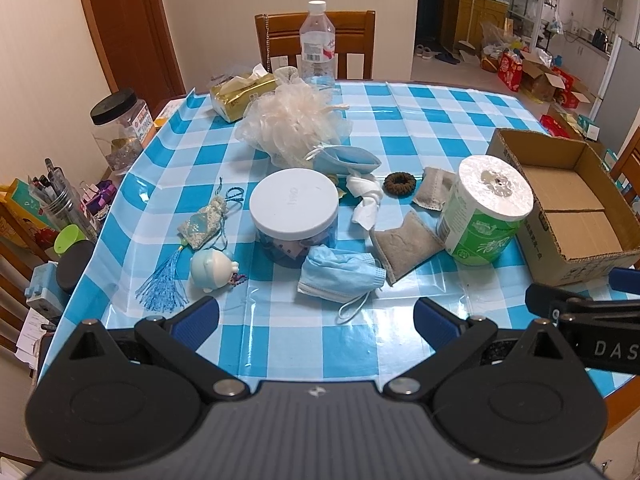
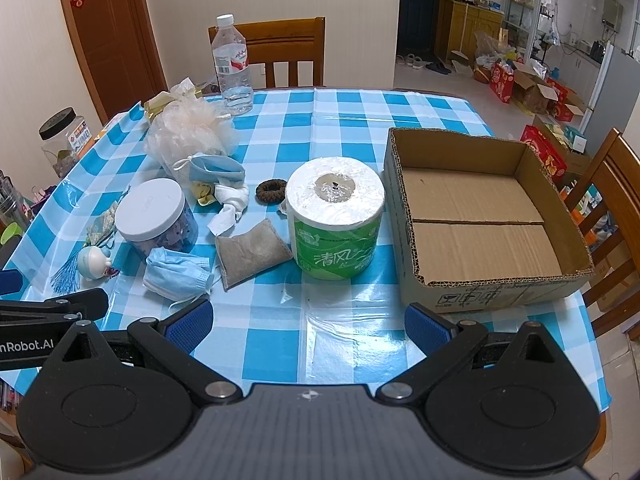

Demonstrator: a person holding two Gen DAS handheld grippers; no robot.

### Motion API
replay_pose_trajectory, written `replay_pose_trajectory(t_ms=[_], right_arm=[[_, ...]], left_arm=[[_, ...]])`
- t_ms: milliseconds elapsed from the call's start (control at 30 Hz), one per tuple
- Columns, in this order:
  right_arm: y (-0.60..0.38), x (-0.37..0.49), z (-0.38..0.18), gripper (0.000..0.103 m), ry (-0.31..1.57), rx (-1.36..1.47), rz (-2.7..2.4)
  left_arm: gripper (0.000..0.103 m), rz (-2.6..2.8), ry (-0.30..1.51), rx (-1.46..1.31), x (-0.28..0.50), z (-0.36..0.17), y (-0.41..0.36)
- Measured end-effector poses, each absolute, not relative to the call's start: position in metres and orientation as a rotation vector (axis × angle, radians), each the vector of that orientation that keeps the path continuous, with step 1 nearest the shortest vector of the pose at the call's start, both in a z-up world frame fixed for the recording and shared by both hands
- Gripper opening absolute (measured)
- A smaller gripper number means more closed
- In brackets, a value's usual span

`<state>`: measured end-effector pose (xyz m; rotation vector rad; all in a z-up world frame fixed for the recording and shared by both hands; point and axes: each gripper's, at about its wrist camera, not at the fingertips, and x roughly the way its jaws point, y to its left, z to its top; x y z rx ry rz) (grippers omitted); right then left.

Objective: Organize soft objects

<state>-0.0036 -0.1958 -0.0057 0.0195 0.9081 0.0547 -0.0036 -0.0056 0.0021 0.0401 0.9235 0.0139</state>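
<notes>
Both grippers hover over the near edge of a table covered in a blue-and-white checked cloth [image 2: 344, 108]. The left gripper [image 1: 316, 316] has its jaws spread wide and holds nothing; the right gripper [image 2: 308, 320] is just as wide and empty.

The soft things lie scattered mid-table. A crumpled blue face mask [image 1: 340, 274] lies nearest the left gripper, touching a grey fabric pouch [image 1: 404, 246]. A wrapped toilet roll [image 2: 334, 220] stands upright just beside an open cardboard box [image 2: 500, 292] on the right. A white-lidded jar [image 1: 292, 208] stands left of the pouch. Farther back sit a mesh bath pouf [image 1: 292, 124], a second mask [image 1: 348, 162], a knotted white cloth [image 1: 366, 196], a dark hair scrunchie [image 1: 399, 184] and what looks like another grey pouch [image 1: 434, 192]. A tasselled sachet [image 1: 204, 224] and a small pale blue figure [image 1: 212, 270] lie at the left.
</notes>
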Motion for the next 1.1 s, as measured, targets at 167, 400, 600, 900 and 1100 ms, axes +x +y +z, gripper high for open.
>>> replay_pose_trajectory(t_ms=[167,400,600,900,1100], right_arm=[[-0.196,-0.003,-0.005,0.103,0.910,0.017,0.058],[-0.199,-0.004,-0.005,0.103,0.906,0.018,0.065],[-0.202,-0.002,-0.005,0.103,0.906,0.016,0.081],[-0.210,-0.001,-0.005,0.103,0.898,0.013,0.121],[-0.215,-0.002,-0.004,0.103,0.886,0.007,0.156]], left_arm=[[0.102,0.019,0.921,0.042,-0.003,0.004,-0.005],[0.102,0.020,0.912,0.053,-0.004,0.006,-0.010],[0.102,0.025,0.899,0.061,-0.004,0.005,-0.017],[0.102,0.024,0.877,0.074,-0.009,0.004,-0.029],[0.102,0.023,0.842,0.105,-0.012,0.006,-0.036]])
